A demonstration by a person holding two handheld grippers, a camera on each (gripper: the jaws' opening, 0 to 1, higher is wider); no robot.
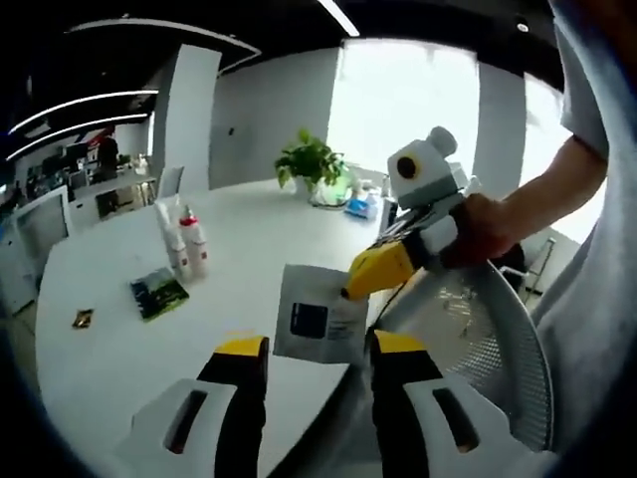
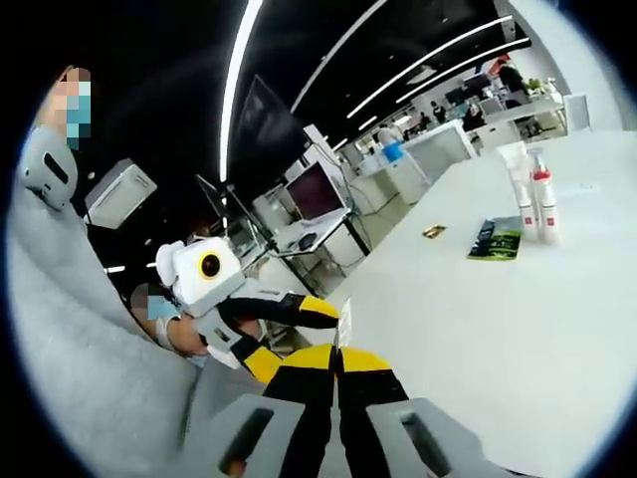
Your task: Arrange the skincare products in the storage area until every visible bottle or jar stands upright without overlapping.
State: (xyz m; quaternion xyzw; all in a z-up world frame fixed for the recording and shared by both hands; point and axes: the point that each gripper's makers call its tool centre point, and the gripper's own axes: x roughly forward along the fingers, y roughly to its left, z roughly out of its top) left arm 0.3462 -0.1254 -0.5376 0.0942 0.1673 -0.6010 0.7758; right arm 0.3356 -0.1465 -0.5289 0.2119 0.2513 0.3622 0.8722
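Pinching a white sachet [image 1: 320, 317] at its edge with the right gripper [image 1: 350, 290], jaws pressed together, above the table [image 1: 109, 339] edge. Left gripper [image 1: 318, 349] spread, empty, just below. Two bottles [image 1: 185, 239] upright beside a green packet [image 1: 159, 293], well apart.

I can read no text anywhere. My right claw [image 1: 350, 291] holds a white sachet [image 1: 320, 314] with a dark square label, but its print is too blurred to make out. The two bottles [image 1: 186, 239] on the table [image 1: 259, 224] carry no lettering I can read; the one with the red cap is plain white from here. The green packet [image 1: 158, 294] shows pale marks, too small to tell. The little brown packet [image 1: 83, 319] is a smudge. In the right gripper view the green packet [image 2: 495, 240] has light print, unreadable.
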